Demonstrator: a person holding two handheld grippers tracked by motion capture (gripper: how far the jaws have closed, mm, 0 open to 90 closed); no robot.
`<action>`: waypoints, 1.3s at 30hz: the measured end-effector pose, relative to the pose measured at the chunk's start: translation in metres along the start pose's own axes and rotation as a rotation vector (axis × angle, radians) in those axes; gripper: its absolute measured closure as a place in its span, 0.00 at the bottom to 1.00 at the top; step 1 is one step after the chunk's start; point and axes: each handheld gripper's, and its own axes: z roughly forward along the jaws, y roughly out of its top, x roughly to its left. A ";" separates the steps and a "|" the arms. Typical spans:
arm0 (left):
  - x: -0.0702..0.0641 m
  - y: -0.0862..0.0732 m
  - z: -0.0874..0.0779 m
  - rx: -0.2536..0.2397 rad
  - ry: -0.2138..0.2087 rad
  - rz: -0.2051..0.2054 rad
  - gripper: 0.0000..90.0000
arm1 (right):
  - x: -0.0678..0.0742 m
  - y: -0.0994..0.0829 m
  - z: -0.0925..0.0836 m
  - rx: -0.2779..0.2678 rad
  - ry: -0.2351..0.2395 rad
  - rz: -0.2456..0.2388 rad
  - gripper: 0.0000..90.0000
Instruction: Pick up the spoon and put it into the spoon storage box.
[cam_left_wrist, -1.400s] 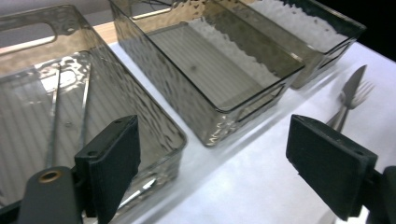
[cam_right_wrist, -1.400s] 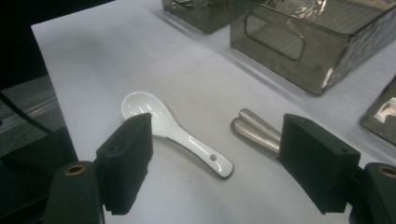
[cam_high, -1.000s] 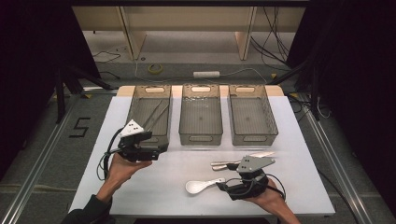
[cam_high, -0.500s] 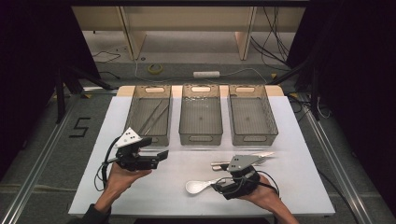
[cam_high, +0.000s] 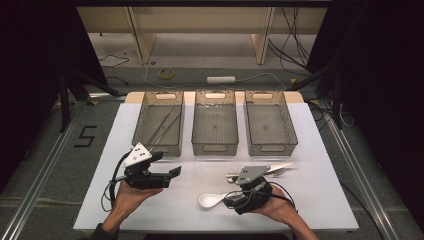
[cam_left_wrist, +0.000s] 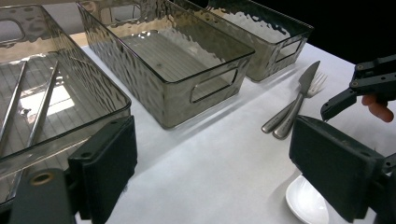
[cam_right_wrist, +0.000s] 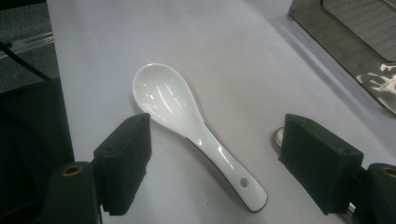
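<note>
Smoke-grey plastic throughout the far row: left bin (cam_high: 158, 148) with two thin metal sticks (cam_high: 165, 125) laid lengthwise inside, then middle bin (cam_high: 215, 147) and right bin (cam_high: 270, 146), both bare. Nearer the person, left gripper (cam_high: 174, 173) now drawn back from the left bin's front wall, where it stood a second ago, and turned to point rightward across the white table (cam_high: 320, 165); jaws spread wide, nothing between the pads. Likely reading: delivery to the left bin finished, this hand idle and waiting. Right of centre, white ceramic spoon (cam_right_wrist: 187, 126) flat on the table, bowl up, handle trailing toward the near edge, well apart from every bin. Right gripper (cam_right_wrist: 217, 140) shifted leftward over the past second and now low over the spoon, jaws parted and set one on either side of the handle, one pad just beside the neck of the bowl, the other farther off; not yet pinching. Suggests the spoon as the next piece to be lifted, with only a closing of the jaws wanting. Farther right, metal knife (cam_left_wrist: 299, 100) and fork (cam_left_wrist: 317, 84) side by side, touching, in front of the right bin, untouched.
</note>
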 end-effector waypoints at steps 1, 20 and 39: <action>0.000 0.000 0.000 -0.004 0.000 -0.004 0.16 | 0.000 0.000 0.001 0.002 0.001 0.004 0.29; -0.001 -0.003 -0.002 -0.011 0.002 0.008 0.16 | -0.008 0.007 0.017 0.142 0.039 -0.078 0.35; -0.001 -0.003 0.001 0.002 0.005 0.015 0.16 | -0.004 0.007 0.040 0.257 0.053 -0.128 0.57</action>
